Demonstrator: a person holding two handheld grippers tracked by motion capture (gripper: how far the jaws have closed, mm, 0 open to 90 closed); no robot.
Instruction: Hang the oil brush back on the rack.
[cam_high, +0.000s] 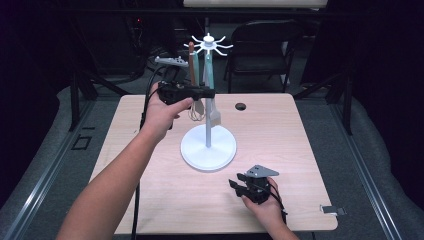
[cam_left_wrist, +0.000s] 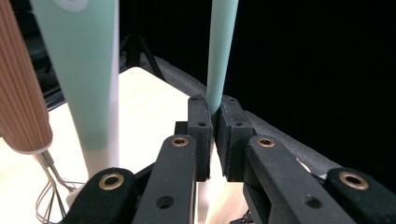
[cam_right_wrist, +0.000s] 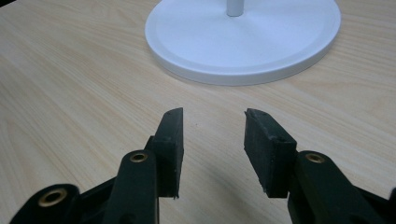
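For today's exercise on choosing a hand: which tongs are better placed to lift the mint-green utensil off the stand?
Left. The left tongs are already shut on the mint-green utensil's handle, while the right tongs sit open over the table.

A light wood-grain bench (cam_high: 280, 150) with rounded corners is set on a grey floor (cam_high: 370, 145), and a round dark cable hole (cam_high: 241, 106) is seen near its far edge. A black folding chair (cam_high: 262, 45) is placed beyond the bench. The surroundings are kept dark, with black drapes (cam_high: 380, 50) hung at the sides. Metal rails (cam_high: 367, 185) are laid along the floor on both sides. A pale lit strip (cam_high: 255, 3) is seen at the top.
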